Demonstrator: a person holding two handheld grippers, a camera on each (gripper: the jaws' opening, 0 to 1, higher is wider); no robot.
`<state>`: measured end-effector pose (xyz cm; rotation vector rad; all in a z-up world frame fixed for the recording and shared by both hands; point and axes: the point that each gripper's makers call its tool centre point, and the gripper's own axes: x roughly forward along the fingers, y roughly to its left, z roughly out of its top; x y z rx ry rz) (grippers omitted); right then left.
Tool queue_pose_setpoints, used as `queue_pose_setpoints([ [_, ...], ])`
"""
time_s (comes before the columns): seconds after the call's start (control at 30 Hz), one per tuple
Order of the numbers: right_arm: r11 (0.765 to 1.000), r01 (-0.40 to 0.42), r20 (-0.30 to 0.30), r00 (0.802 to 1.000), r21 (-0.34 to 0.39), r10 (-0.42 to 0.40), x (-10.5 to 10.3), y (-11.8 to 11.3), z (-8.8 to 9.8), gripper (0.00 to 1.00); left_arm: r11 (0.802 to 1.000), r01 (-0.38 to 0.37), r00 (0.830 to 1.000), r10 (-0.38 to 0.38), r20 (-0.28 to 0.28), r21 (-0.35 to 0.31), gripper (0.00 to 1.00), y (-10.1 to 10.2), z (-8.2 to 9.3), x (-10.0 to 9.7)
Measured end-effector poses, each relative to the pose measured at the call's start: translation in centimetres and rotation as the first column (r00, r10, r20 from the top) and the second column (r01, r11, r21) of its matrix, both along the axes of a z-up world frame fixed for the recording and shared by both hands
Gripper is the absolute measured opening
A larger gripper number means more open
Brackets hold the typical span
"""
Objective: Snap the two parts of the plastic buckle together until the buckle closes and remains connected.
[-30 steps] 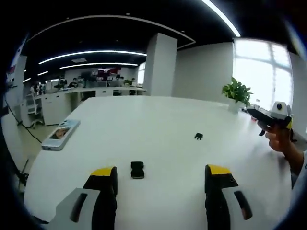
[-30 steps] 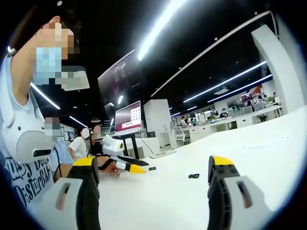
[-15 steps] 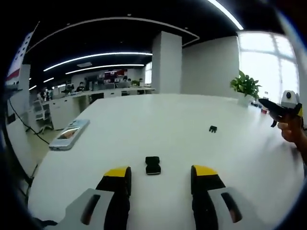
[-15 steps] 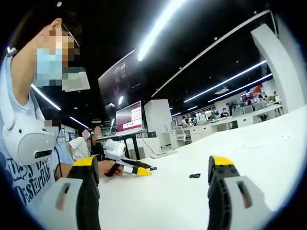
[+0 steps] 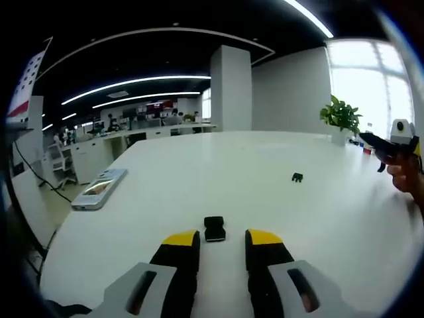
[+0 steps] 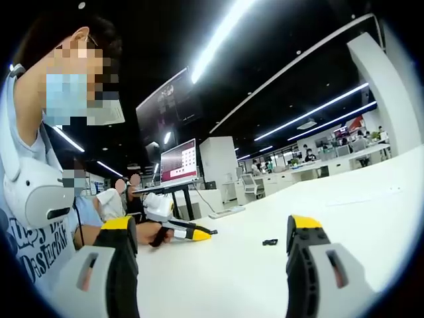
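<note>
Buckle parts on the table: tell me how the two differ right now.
The near buckle part is a larger, blocky rectangle lying just ahead of the left gripper; the far buckle part looks smaller, with short prongs. The near one sits between narrowed jaws; the far one lies alone toward the right gripper. Both are black, resting on the white table.

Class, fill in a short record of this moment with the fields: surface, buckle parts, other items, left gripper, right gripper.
surface: white table
buckle parts: larger buckle piece lies just ahead of the left gripper; smaller buckle piece lies apart, farther out to the right; not joined
other items: phone near the table's left edge; potted plant at the far right
left gripper: low over the table, jaws narrowed but gapped, holding nothing
right gripper: held up at the side, jaws wide apart, empty
</note>
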<state>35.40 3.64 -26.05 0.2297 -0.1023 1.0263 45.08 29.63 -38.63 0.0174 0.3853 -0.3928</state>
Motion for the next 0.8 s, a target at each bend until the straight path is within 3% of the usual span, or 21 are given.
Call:
queue_pose_setpoints([
  [0.8,1.000,-0.005,-0.010,1.000,-0.014,0.004,0.10,0.46,-0.47,0.93,0.999,-0.032,0.999,0.032,-0.004,-0.007,0.16,0.69,0.13,0.16],
])
